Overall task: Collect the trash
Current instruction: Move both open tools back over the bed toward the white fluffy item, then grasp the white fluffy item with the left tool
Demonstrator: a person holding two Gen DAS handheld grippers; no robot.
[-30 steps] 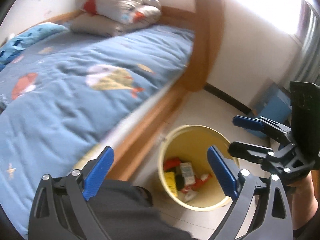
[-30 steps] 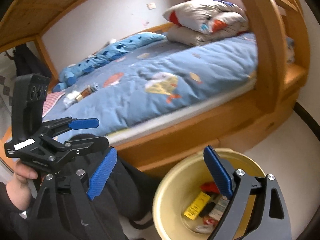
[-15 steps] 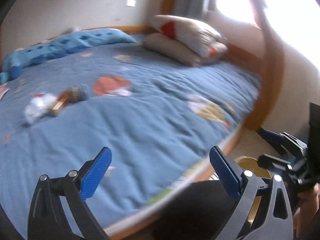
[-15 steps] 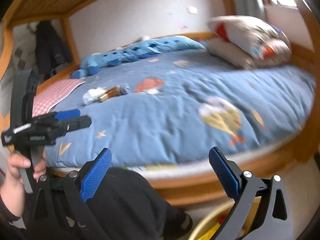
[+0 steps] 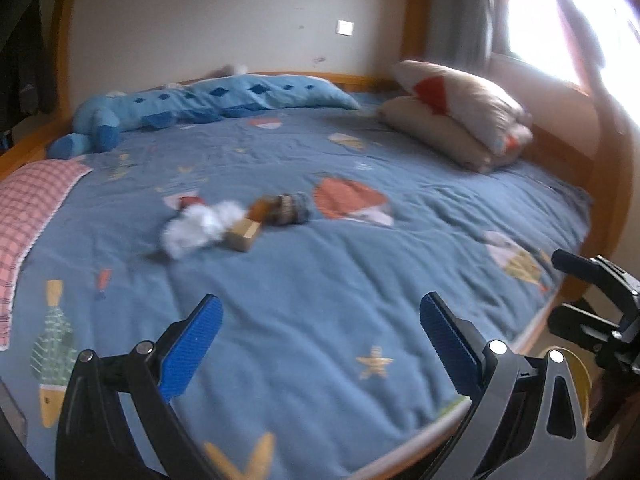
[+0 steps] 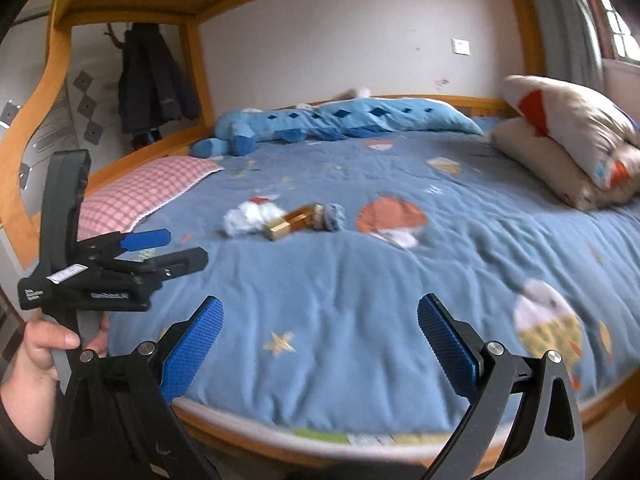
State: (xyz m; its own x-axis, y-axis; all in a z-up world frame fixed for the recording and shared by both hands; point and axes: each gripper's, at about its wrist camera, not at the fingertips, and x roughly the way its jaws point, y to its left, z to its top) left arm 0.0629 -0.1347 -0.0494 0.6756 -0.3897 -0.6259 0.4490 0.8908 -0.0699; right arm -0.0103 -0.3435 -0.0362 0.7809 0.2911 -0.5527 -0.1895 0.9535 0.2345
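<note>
Trash on the bed, seen from both of your grippers.

Left wrist view: your left gripper (image 5: 320,328) hangs over the blue bed cover (image 5: 340,280), jaws spread wide and empty; a white crumpled tissue (image 5: 196,228), a small tan box (image 5: 244,236) and a brown bottle (image 5: 280,208) lie clustered mid-bed, well ahead. A yellow bucket (image 5: 580,376) rim shows at lower right.
Right wrist view: your right gripper (image 6: 320,328) likewise gapes wide, holding nothing; the same cluster lies ahead, beside a pink checked pillow (image 6: 140,192).
</note>
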